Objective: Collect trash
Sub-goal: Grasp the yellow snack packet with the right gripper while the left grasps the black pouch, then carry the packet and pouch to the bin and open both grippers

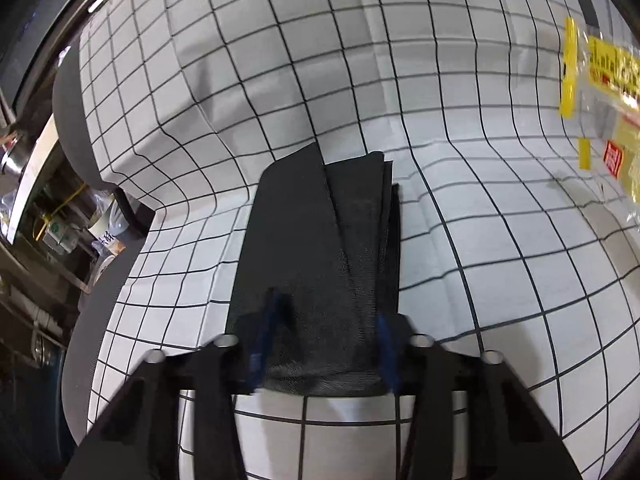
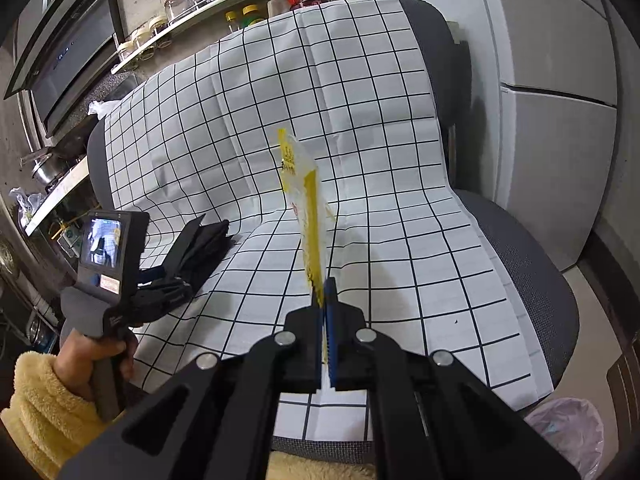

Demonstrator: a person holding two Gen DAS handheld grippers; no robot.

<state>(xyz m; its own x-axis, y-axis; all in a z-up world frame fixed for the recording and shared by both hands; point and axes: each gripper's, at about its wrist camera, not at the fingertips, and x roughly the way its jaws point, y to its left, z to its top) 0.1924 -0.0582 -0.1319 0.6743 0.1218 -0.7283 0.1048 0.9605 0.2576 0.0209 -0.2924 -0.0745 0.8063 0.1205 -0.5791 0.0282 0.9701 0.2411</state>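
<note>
1. A grey chair (image 2: 516,240) is draped with a white checked cloth (image 2: 360,128) that runs down the backrest and over the seat; this chair is the landmark for everything else.
2. To the chair's right the cloth stops short, leaving a bare grey strip of seat, and beyond that stands a pale fridge (image 2: 552,92) close by.
3. Behind and left of the chair a shelf with jars (image 2: 168,28) and a dark oven door (image 2: 68,60) crowd in, so little room lies there.
4. The middle of the seat cloth is bare and open.
5. Low beside the chair's front right corner sits a bin lined with a pale bag (image 2: 564,428).
6. The right gripper (image 2: 324,292) is clamped tight on the lower end of a yellow wrapper (image 2: 306,204), which stands up edge-on above the seat, off the cloth.
7. The left gripper (image 1: 326,320), held by a hand (image 2: 92,356) in a fluffy yellow sleeve (image 2: 44,412), sits at the seat's left side.
8. A folded black cloth (image 1: 320,232) lies on the seat between its blue fingers (image 1: 272,320); whether the pads press on it cannot be told.
</note>
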